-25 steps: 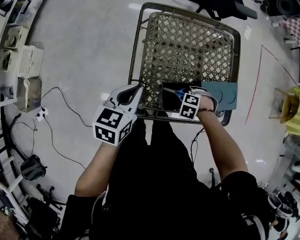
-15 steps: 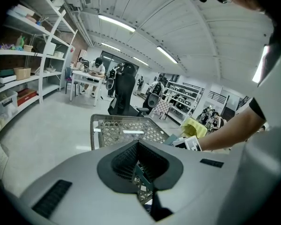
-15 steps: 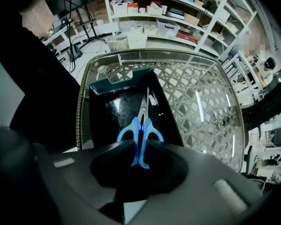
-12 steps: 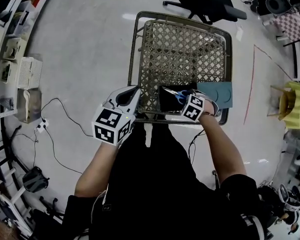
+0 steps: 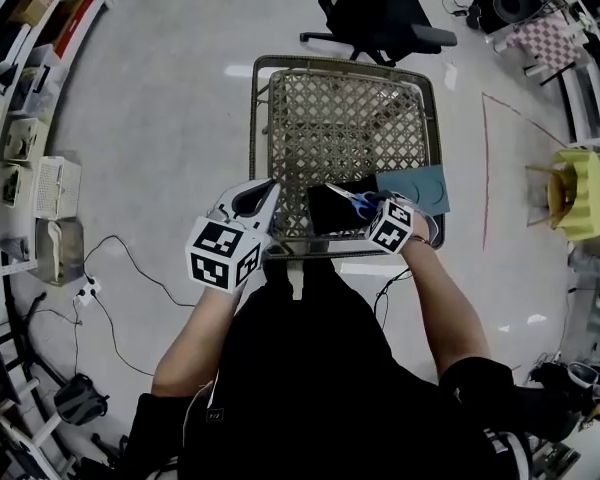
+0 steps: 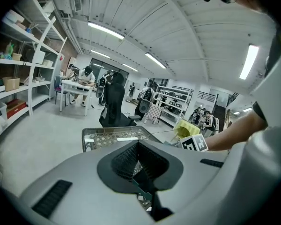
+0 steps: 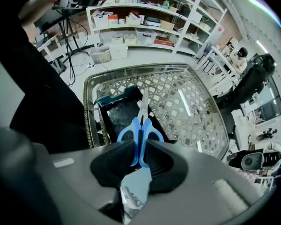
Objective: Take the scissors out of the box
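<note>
Blue-handled scissors point(image 5: 358, 201) hang just above an open black box point(image 5: 328, 213) at the near edge of a wicker-topped table point(image 5: 345, 118). My right gripper point(image 5: 373, 208) is shut on their handles and points steeply down. In the right gripper view the scissors point(image 7: 141, 125) stand between the pads, blades pointing away over the box point(image 7: 116, 117); the right gripper point(image 7: 140, 146) grips both handle loops. My left gripper point(image 5: 273, 186) hovers at the table's near left corner, shut and holding nothing. In its own view the left gripper point(image 6: 137, 143) looks out over the table point(image 6: 110, 136).
A teal lid point(image 5: 423, 188) lies right of the box. A black office chair point(image 5: 380, 13) stands beyond the table. A yellow stool point(image 5: 570, 193) is at the right, shelving point(image 5: 20, 118) and floor cables point(image 5: 110, 258) at the left. Red tape point(image 5: 484, 168) marks the floor.
Both grippers have risen. The right one has lifted the scissors up from inside the black box and rolled a little; the left stays beside the table corner.
</note>
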The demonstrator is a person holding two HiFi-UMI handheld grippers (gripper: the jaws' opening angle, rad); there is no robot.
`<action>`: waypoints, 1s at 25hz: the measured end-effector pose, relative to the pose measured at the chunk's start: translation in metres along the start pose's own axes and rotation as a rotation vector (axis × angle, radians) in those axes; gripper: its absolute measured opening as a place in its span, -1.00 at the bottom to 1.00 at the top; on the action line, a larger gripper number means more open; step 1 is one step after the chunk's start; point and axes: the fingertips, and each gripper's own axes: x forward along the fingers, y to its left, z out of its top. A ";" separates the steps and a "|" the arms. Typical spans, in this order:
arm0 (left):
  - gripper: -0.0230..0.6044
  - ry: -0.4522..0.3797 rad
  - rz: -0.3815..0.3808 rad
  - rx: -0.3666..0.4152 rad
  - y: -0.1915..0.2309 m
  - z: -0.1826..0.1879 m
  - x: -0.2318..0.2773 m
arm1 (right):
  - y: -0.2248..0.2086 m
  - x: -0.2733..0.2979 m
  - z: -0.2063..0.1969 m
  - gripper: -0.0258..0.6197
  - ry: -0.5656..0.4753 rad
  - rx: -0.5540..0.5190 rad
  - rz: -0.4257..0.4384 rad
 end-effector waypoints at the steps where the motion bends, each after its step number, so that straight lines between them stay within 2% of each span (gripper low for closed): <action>1: -0.91 -0.007 -0.006 0.008 -0.001 0.004 -0.001 | -0.003 -0.007 0.002 -0.64 -0.019 0.023 -0.014; 10: -0.91 -0.055 -0.025 0.073 -0.010 0.042 -0.005 | -0.032 -0.074 0.026 -0.64 -0.239 0.236 -0.126; 18: -0.91 -0.080 -0.022 0.128 -0.027 0.076 0.006 | -0.062 -0.130 0.038 -0.64 -0.421 0.320 -0.188; 25: -0.91 -0.098 0.016 0.145 -0.050 0.095 0.016 | -0.089 -0.190 0.034 -0.64 -0.633 0.398 -0.215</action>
